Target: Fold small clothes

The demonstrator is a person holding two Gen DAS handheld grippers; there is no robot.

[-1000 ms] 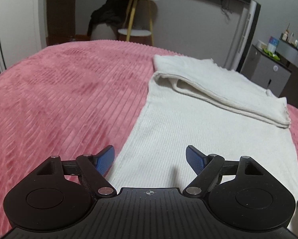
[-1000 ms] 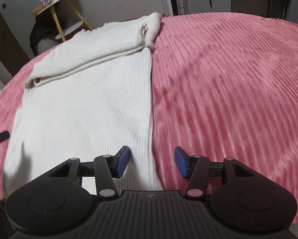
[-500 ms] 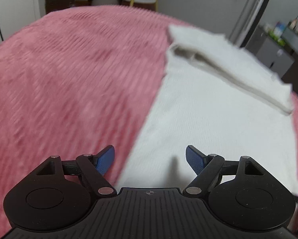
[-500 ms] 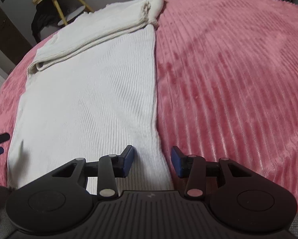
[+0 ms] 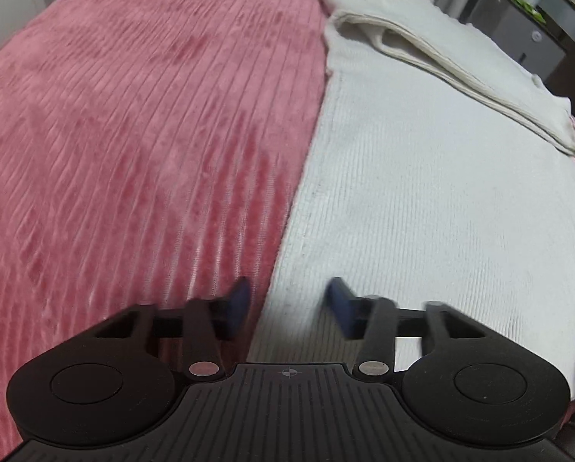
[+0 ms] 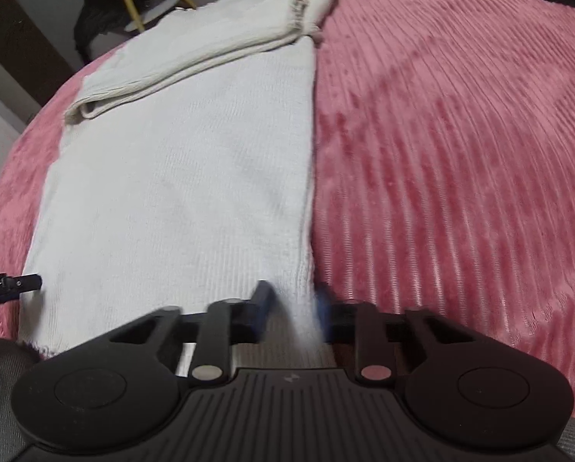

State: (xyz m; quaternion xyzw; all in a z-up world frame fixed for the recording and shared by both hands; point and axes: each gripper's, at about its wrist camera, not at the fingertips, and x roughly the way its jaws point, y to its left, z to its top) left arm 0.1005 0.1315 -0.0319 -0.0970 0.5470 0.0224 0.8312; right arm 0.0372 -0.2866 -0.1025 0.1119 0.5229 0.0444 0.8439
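Note:
A white knit garment (image 5: 422, 200) lies flat on the pink ribbed bedspread (image 5: 133, 134), its far part folded over into a thick band (image 5: 460, 57). My left gripper (image 5: 287, 304) is open, its fingers straddling the garment's near left corner. The garment also shows in the right wrist view (image 6: 179, 192). My right gripper (image 6: 293, 313) is partly closed, its jaws straddling the garment's near right edge with a gap still visible. The left gripper's tip (image 6: 22, 283) shows at the left edge of the right wrist view.
The pink bedspread (image 6: 460, 154) spreads wide on both sides of the garment. A yellow-legged side table (image 6: 133, 4) and dark clothes stand beyond the bed. Grey cabinets (image 5: 526, 38) stand at the far right.
Both grippers have dropped lower and moved forward onto the garment's near corners. The left jaws have narrowed, and the right jaws have narrowed further around the right edge.

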